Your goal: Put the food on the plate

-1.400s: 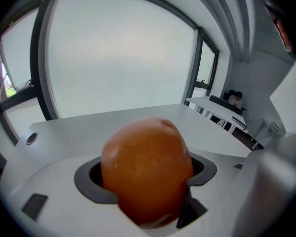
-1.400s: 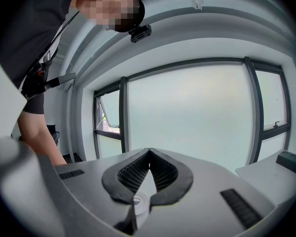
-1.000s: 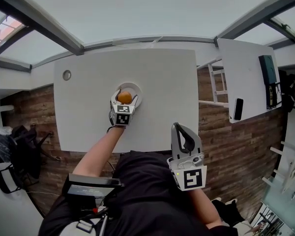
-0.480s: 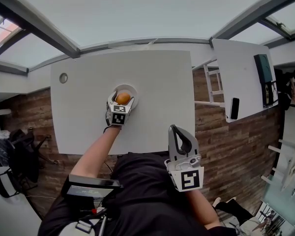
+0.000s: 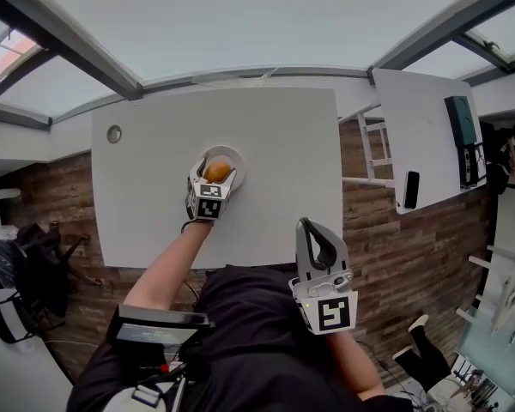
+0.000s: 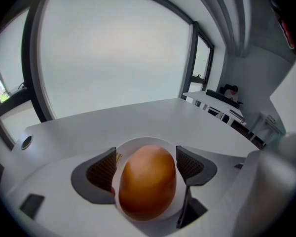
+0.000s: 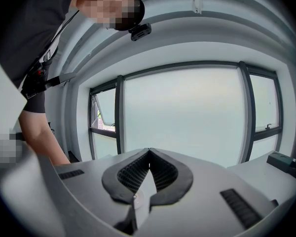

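Left gripper [image 5: 215,178] is over the plate [image 5: 237,154], left of centre on the table [image 5: 279,161]. Its jaws are parted either side of the food [image 6: 147,181], which appears to rest on the plate, with a sliver of white showing beside the left pad.

Recommended: widen fully, then withdraw straight towards 6 o'clock without brushing the food, lest it roll.

Right gripper [image 5: 314,230], at 5 o'clock off the table edge, is clenched on nothing.

Count: one food item, one plate, two grippers.
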Demonstrator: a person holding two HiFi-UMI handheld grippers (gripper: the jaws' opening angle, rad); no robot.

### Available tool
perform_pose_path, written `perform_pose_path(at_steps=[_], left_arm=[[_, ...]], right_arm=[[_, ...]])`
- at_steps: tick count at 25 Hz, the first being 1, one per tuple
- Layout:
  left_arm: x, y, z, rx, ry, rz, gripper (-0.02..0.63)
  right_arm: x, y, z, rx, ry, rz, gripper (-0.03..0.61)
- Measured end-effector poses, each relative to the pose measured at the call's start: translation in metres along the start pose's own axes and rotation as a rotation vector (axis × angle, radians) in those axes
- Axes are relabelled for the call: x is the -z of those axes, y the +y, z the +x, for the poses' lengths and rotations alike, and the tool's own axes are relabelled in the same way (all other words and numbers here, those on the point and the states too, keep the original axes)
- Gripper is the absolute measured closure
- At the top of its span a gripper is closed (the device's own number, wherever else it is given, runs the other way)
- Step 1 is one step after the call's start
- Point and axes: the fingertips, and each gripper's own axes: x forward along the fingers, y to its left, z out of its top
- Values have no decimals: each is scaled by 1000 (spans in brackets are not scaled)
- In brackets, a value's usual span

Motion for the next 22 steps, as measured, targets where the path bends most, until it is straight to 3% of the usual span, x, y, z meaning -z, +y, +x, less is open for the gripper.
perform_pose_path(at_steps=[14, 22], left_arm=[[7, -4, -10, 16, -56, 23, 245], [1, -10, -32, 28, -87, -15, 245]], right_arm=[[-2, 10, -1, -19, -5, 6, 572], [-4, 20, -5, -48, -19, -1, 572]])
